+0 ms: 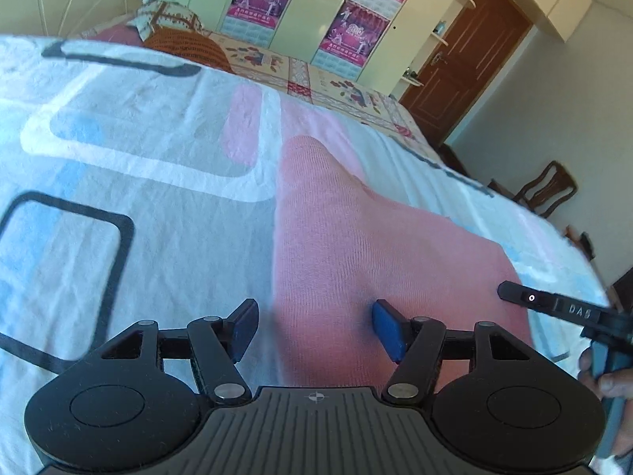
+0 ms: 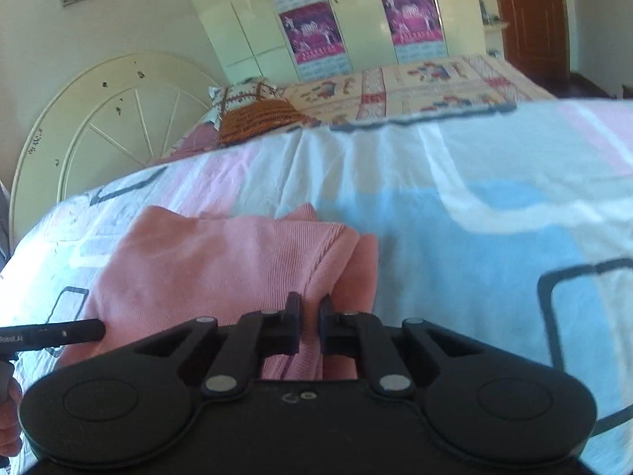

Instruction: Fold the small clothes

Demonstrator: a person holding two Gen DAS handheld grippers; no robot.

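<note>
A pink knit garment (image 1: 356, 237) lies partly folded on the bed sheet, its doubled edge (image 2: 340, 245) showing in the right wrist view. My left gripper (image 1: 316, 328) is open just above the garment's near left part, its blue pads wide apart and nothing pinched between them. My right gripper (image 2: 310, 316) is shut on a fold of the pink garment at its near right edge. In the left wrist view the right gripper's black fingers (image 1: 554, 303) reach in from the right, held by a hand (image 1: 605, 380). The left gripper's fingers (image 2: 71, 332) show at the left of the right wrist view.
The bed sheet (image 1: 138, 198) is white with blue, pink and grey blocks. Behind it are a pillow (image 2: 245, 95), an orange crocheted piece (image 2: 257, 118) and a round cream headboard (image 2: 99, 130). A wardrobe with posters (image 1: 348, 19), a brown door (image 1: 467, 67) and a wooden chair (image 1: 550, 190) stand beyond.
</note>
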